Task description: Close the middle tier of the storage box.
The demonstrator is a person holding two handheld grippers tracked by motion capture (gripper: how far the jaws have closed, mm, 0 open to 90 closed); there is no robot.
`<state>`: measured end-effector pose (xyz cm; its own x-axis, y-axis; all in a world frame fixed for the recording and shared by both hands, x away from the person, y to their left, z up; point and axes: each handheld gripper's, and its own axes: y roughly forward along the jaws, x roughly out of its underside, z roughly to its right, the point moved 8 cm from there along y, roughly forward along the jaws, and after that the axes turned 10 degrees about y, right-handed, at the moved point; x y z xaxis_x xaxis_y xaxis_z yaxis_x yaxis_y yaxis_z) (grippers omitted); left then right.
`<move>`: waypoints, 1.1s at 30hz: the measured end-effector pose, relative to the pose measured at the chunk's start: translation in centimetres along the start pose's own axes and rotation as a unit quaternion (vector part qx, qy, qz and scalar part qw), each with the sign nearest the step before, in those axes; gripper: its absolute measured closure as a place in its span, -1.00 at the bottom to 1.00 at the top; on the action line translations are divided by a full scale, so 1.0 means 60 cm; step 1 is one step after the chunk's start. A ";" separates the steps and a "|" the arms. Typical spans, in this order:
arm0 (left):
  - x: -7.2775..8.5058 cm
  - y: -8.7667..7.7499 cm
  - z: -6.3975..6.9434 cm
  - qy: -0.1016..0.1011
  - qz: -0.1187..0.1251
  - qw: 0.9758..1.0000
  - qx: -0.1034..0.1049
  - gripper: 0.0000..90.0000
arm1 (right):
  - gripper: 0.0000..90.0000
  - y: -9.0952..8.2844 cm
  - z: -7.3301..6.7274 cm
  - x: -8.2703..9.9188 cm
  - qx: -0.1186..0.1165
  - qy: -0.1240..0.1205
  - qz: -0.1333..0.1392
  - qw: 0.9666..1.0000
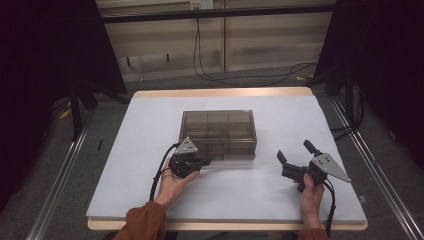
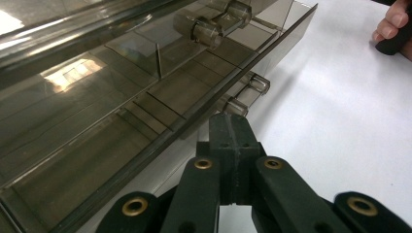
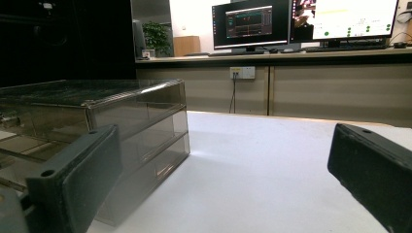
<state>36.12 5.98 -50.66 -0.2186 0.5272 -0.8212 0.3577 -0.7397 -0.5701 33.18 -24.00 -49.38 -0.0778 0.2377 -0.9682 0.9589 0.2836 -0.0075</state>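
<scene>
A smoky see-through drawer box (image 1: 218, 131) stands in the middle of the white table top (image 1: 150, 120). My left gripper (image 1: 196, 162) is at the box's front left, its jaws shut together with nothing between them. In the left gripper view the shut tips (image 2: 231, 128) sit just below a clear cylindrical drawer handle (image 2: 245, 94), and I cannot tell whether they touch it. My right gripper (image 1: 296, 151) rests open to the right of the box, apart from it. In the right gripper view the open gripper (image 3: 223, 184) has the box (image 3: 121, 126) beyond its left jaw.
Another clear handle (image 2: 209, 29) sits on the drawer above. The person's right hand (image 2: 393, 24) shows far off. Monitors (image 3: 306, 22) stand on a desk behind the table. Black frame legs (image 1: 75, 105) flank the table, and cables (image 1: 240, 77) lie on the floor beyond.
</scene>
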 end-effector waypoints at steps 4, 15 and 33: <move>-0.001 0.003 -0.003 0.001 0.003 1.000 -0.007 1.00 | -1.00 0.000 0.000 0.000 0.000 0.000 0.000 1.000; -0.002 0.003 -0.006 -0.001 0.003 1.000 -0.010 1.00 | -1.00 0.000 0.000 0.000 0.000 0.000 0.000 1.000; -0.006 0.010 -0.018 0.000 0.001 1.000 -0.018 1.00 | -1.00 0.000 0.000 0.000 0.000 0.000 0.000 1.000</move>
<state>37.38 5.77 -50.67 -0.2175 0.5252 -0.8227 0.3910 -0.7254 -0.5665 33.18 -23.99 -49.38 -0.0780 0.2374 -0.9683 0.9589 0.2836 -0.0077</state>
